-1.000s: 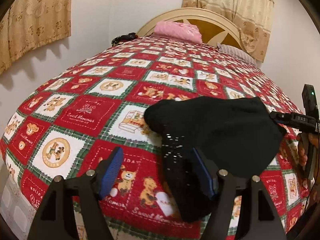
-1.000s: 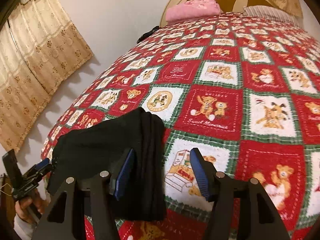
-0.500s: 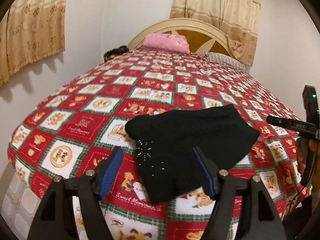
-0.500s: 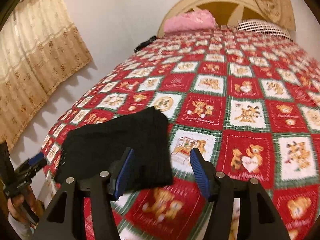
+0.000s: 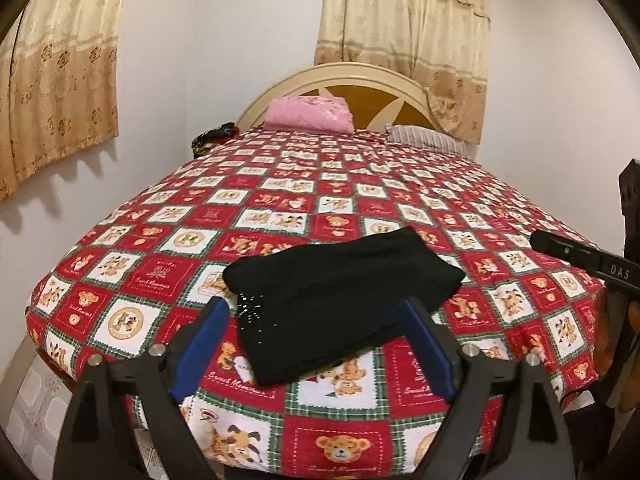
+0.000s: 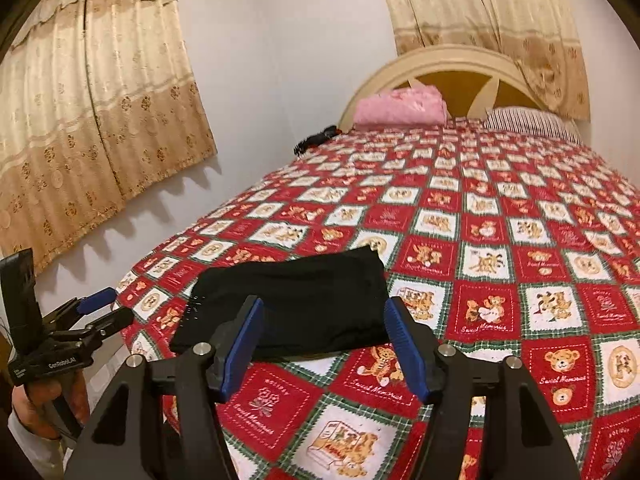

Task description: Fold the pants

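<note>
nearest in the left wrist view, the left gripper (image 5: pixel 316 344) is seen with its blue pads spread wide apart and nothing clamped between them; its jaws have just been opening. the right gripper (image 6: pixel 324 344) is likewise held apart and empty, its jaws also just widened, and it is raised clear of the cloth. beyond both tools, the black pants (image 5: pixel 340 300) are laid on the patterned bedspread (image 5: pixel 160 280), near the foot corner of the bed, gathered into a compact, thick rectangle with a few sparkly dots at one end. the folding is judged to be finished or nearly so: the bundle lies released, and at most a tidy-up is left. farther off, a pink blanket (image 5: pixel 308 114) is stacked against the headboard (image 5: pixel 360 80), with curtains (image 5: pixel 404 32) behind.
</note>
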Motion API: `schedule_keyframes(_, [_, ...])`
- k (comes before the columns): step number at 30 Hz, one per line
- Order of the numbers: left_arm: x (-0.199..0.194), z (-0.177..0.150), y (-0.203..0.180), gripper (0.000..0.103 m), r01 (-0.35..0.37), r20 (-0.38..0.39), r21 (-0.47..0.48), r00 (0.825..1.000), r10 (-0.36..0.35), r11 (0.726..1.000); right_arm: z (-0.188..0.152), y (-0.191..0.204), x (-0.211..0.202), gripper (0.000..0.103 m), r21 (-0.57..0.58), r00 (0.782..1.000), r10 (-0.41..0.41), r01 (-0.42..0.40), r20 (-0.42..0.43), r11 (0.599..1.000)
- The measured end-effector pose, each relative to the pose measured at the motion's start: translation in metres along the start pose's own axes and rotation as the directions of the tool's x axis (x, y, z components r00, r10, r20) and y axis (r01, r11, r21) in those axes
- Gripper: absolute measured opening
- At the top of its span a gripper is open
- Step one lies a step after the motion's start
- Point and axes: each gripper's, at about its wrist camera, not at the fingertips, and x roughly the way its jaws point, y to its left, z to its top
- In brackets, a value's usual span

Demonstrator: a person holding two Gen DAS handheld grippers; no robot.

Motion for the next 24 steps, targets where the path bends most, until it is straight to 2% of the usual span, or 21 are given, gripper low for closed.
schedule_keyframes(9, [-0.01,-0.001,-0.006,0.096,0.0,0.027,0.001,1.0,0.0,1.0,0.001,0.02,-0.023,0.069,-0.043,0.999,-0.02,0.022,0.043,0.999])
schedule_keyframes(24, [-0.015,0.005,-0.011,0.103,-0.02,0.041,0.004,0.999,0.02,1.0,-0.004,0.022,-0.035,0.069,-0.052,0.998,-0.028,0.032,0.065,0.998])
